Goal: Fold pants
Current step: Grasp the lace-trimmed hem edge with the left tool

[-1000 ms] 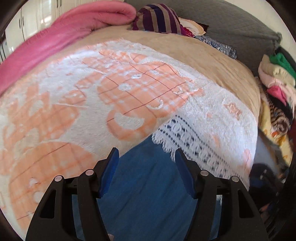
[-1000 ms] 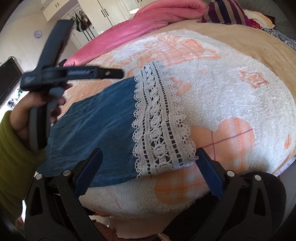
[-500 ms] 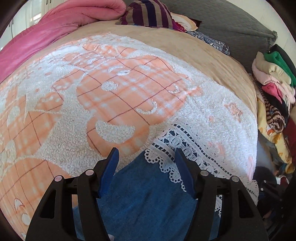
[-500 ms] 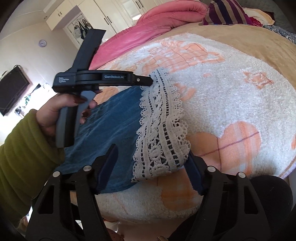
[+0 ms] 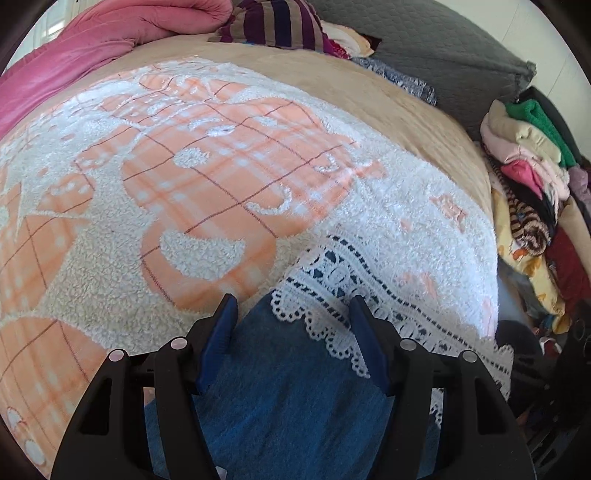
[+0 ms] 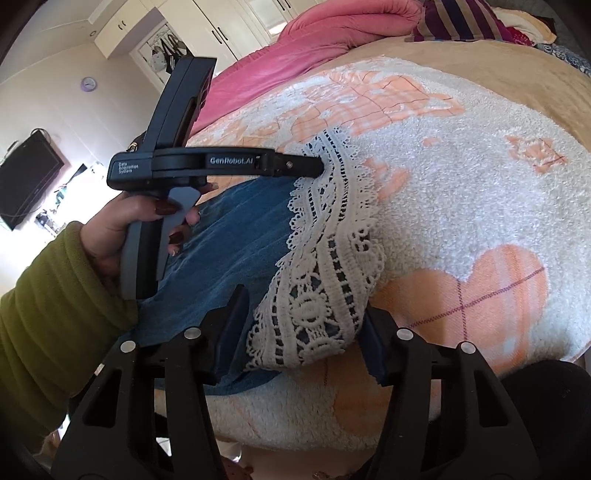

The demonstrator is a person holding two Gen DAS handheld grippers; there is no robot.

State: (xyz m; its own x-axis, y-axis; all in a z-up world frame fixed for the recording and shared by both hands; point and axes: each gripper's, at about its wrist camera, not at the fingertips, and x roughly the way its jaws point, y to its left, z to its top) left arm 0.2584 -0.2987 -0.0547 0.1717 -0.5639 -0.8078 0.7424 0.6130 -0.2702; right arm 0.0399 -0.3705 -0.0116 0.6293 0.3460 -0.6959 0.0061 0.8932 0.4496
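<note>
Blue denim pants (image 5: 291, 384) with a white lace hem (image 5: 354, 295) lie on a white and orange fleece blanket (image 5: 207, 177) on a bed. My left gripper (image 5: 291, 317) is open, its fingers either side of the hem's far corner. In the right wrist view the pants (image 6: 236, 240) and lace hem (image 6: 325, 280) lie bunched between my right gripper's open fingers (image 6: 306, 317). The left gripper (image 6: 314, 168) shows there, its tip touching the hem's far end.
A pink duvet (image 5: 92, 40) and a striped cloth (image 5: 280, 22) lie at the bed's far side. A grey pillow (image 5: 436, 48) is behind. A pile of clothes (image 5: 532, 170) sits to the right. Wardrobes (image 6: 207, 33) and a TV (image 6: 26, 181) stand left.
The left gripper moved forward to the lace hem's far corner. The right gripper's fingers narrowed around the hem's near end, and the lace bunched up between them.
</note>
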